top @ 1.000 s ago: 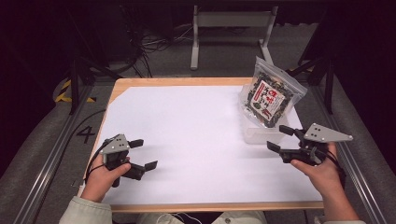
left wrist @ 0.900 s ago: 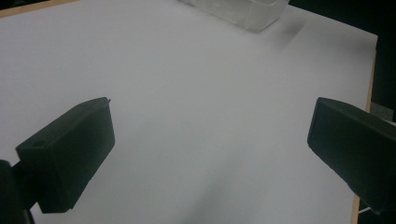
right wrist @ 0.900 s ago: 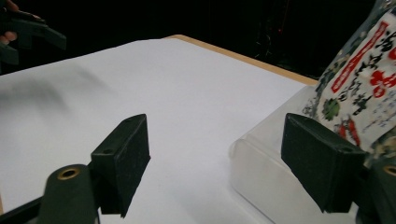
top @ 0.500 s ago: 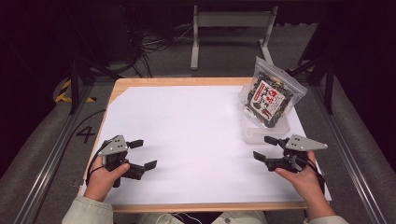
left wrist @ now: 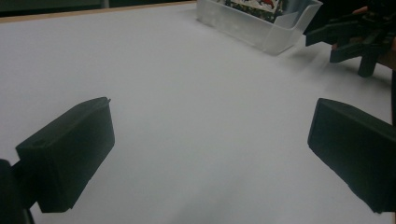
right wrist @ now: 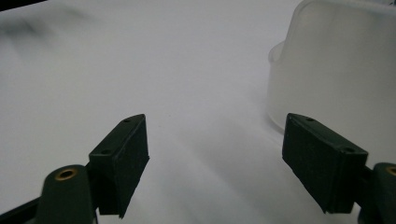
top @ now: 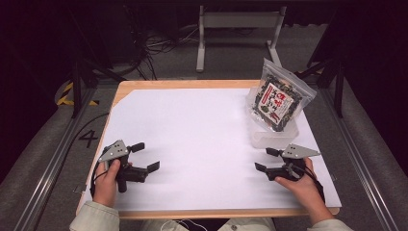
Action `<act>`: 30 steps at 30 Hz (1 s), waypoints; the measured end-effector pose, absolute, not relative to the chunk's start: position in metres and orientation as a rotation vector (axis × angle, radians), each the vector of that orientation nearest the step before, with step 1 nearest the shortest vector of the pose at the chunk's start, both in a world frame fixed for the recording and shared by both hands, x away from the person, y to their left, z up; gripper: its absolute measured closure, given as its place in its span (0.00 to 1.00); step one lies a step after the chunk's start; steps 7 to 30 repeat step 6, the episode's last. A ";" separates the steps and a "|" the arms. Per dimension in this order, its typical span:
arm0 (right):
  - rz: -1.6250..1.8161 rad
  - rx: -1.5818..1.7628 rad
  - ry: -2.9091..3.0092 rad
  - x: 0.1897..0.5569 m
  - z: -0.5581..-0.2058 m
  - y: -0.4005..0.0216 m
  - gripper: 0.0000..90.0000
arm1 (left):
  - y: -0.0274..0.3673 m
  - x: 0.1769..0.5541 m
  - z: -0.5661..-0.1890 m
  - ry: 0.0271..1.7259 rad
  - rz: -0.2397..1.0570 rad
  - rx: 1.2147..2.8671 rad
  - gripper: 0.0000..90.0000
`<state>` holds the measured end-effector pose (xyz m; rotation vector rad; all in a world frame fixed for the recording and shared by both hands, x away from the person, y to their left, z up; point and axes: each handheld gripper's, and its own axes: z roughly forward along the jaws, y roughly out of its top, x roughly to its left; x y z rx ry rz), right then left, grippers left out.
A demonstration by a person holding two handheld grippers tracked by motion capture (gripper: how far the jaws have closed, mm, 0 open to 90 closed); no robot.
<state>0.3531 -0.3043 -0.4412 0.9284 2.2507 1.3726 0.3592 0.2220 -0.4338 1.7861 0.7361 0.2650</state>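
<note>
My left gripper (top: 145,157) rests low over the white table (top: 192,139), jaws spread wide, nothing between them; my right gripper (top: 267,159) is likewise gaping and empty — just beside the clear plastic bin (top: 274,137); the snack bag (top: 279,98) stands in that bin, leaning back, near the table's far right corner.

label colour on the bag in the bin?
White with red print, on the label of the bag; high view.
</note>
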 end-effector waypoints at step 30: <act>1.378 0.929 2.237 0.353 -0.440 -0.306 0.25 | 0.222 0.360 -0.442 0.752 0.282 1.806 0.01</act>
